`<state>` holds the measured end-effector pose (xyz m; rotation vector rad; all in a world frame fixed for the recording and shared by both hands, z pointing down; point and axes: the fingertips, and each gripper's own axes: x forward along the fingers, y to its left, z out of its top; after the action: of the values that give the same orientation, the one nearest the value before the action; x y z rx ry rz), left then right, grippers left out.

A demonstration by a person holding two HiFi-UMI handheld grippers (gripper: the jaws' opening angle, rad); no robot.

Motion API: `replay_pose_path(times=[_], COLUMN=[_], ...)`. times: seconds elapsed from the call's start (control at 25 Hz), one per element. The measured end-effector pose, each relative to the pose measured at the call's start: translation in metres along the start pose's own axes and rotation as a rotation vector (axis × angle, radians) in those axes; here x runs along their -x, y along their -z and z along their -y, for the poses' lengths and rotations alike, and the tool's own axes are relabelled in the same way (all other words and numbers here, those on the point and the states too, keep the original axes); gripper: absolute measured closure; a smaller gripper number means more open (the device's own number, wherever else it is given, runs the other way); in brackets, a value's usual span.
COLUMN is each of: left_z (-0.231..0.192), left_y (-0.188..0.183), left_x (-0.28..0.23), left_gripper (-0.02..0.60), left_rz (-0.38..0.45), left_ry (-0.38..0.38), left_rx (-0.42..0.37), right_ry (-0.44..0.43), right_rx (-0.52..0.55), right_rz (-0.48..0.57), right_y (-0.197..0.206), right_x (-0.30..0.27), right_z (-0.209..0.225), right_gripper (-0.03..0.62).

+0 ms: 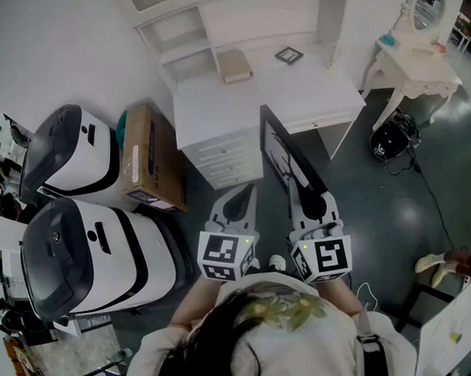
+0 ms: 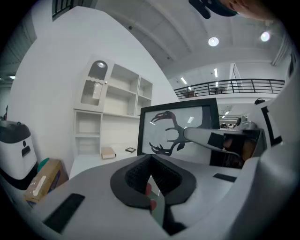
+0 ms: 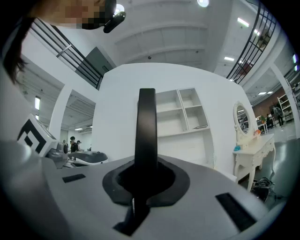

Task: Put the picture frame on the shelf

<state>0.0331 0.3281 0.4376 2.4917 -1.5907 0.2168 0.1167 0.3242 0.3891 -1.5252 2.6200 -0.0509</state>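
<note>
My right gripper [image 1: 301,187] has its jaws closed hard on the black-framed picture with a dark antlered print on white [image 1: 281,150]. In the right gripper view the frame shows only as a thin black edge rising straight up from between the pads. I hold the picture frame upright in the air by the side nearest me. It hangs over the dark floor just in front of the front edge of the white desk [image 1: 301,89], and its far end reaches over the white drawer unit [image 1: 225,160] under that edge. Its printed face is turned toward my left gripper [image 1: 240,197], which sits beside it on the left, apart from it. The left jaws are brought together with nothing between them.

The white open-compartment shelf unit [image 1: 179,43] stands along the back left of the desk, well beyond the frame. On the desk top a flat tan box or book [image 1: 234,65] lies near the back edge, just beside the shelf compartments. A small dark square frame [image 1: 289,55] lies to its right, also near the back.

On the floor left of the desk a brown cardboard box [image 1: 148,157] leans beside two large white-and-black rounded machines [image 1: 87,251]. At the far right stands a white dressing table with an oval mirror [image 1: 413,62], with a black bag-like object [image 1: 390,141] on the floor at its foot.
</note>
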Motion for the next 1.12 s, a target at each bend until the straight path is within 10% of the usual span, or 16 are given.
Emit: replay_pose_path(times=[1.12], left_z=[-0.008], left_y=[-0.005], left_x=[-0.086], left_gripper=[0.561], left_rz=[0.006], left_ry=[-0.008], left_rx=[0.031], right_ry=[0.038], right_rx=[-0.005], right_rz=[-0.006], right_y=[0.011], right_x=[-0.048], right_z=[0.086], right_gripper=[0.559])
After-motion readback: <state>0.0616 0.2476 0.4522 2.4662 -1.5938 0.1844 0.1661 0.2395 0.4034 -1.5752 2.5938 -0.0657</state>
